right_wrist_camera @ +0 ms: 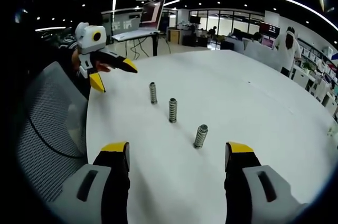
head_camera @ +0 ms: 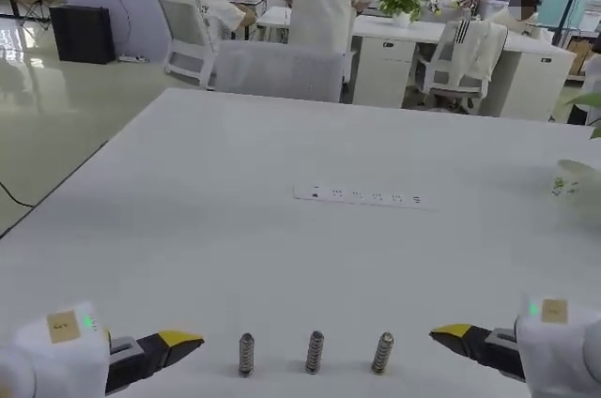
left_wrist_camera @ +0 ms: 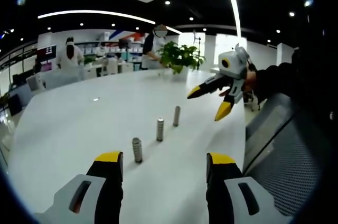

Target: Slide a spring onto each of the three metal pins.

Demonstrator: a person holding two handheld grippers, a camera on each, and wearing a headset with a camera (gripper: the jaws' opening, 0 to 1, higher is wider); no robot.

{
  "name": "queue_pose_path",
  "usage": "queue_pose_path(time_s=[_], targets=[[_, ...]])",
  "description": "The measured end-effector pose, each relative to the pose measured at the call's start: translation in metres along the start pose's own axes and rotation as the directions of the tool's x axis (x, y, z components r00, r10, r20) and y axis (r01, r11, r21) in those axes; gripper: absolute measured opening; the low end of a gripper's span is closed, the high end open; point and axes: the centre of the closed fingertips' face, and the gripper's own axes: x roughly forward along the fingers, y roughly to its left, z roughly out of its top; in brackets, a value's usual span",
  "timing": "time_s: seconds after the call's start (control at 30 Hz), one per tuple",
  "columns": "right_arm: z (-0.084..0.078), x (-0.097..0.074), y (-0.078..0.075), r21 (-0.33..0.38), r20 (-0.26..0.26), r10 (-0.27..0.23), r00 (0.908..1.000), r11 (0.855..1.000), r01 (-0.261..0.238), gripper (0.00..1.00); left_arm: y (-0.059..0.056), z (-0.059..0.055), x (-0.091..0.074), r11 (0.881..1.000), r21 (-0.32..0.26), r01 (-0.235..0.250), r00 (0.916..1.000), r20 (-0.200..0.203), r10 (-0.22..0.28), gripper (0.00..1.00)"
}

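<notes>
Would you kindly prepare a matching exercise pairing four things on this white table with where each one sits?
Things: 1 long white power strip; 2 three coiled metal springs; 3 pale cup; 4 yellow-tipped left gripper.
Places: A by the white table's right edge; B left of the spring row; C flat at mid-table; D upright in a row at the near edge.
Pairs: 1-C; 2-D; 3-A; 4-B.

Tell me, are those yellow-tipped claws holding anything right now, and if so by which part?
Nothing is held. The left gripper and the right gripper are both open and empty. The three springs stand upright on the table, apart from both.
</notes>
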Motion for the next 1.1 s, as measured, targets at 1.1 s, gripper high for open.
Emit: queue_pose_path(time_s=[1.1], targets=[[0.0026, -0.0056, -0.0040, 0.017, 0.012, -0.054, 0.9985, 0.998, 0.054, 0.75, 0.0004, -0.0080, -0.0030, 0.999, -0.041, -0.014, 0.9998, 0.012, 0.014, 0.68]])
